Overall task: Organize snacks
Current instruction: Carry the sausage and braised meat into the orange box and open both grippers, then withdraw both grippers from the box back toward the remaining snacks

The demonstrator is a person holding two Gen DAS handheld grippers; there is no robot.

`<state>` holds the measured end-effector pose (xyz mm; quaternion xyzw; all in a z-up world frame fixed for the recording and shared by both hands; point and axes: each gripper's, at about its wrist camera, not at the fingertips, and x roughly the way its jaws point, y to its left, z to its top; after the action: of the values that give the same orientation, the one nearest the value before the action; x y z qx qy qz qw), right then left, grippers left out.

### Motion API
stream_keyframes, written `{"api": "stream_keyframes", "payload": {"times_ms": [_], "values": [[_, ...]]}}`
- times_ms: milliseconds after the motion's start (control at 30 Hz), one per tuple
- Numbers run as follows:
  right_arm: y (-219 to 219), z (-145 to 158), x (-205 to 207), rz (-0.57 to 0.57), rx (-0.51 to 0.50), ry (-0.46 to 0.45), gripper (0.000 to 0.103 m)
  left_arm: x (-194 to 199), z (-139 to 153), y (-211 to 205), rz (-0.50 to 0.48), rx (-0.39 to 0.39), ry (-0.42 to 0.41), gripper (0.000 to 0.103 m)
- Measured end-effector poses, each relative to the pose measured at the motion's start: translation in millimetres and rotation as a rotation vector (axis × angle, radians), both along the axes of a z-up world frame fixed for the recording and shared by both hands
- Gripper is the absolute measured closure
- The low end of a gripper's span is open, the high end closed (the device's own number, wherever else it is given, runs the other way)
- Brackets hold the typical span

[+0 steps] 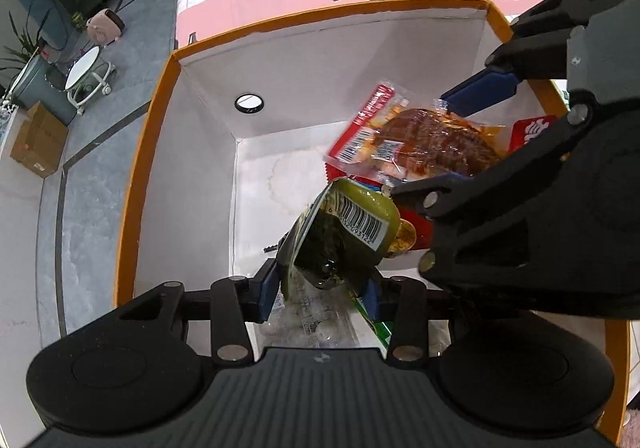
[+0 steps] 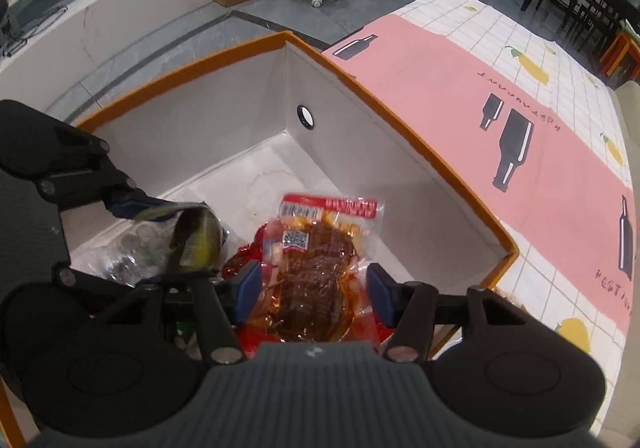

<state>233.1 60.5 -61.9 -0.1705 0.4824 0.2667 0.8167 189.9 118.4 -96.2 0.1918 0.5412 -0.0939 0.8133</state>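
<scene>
Box (image 2: pixel 400 152): white inside with an orange rim, standing on a pink and white checked tablecloth (image 2: pixel 460 96).
Left gripper (image 1: pixel 320 290): pointing down into the box, blue pads either side of a green seaweed packet (image 1: pixel 346 232); whether the pads press on it I cannot tell.
Right gripper (image 2: pixel 312 292): beside the left one, also inside the box, jaws parted with gaps showing at both pads, a clear packet of brown meat (image 2: pixel 316 272) between them, lying on red snack wrappers (image 2: pixel 240 260).
</scene>
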Motion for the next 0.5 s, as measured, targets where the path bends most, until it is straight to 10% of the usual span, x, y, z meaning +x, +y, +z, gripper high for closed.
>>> {"api": "stream_keyframes", "payload": {"times_ms": [500], "values": [[-4.0, 6.6, 3.8, -0.006, 0.002, 0.0, 0.027, -5.1, 13.5, 0.0, 0.044, 0.017, -0.023, 0.022]]}}
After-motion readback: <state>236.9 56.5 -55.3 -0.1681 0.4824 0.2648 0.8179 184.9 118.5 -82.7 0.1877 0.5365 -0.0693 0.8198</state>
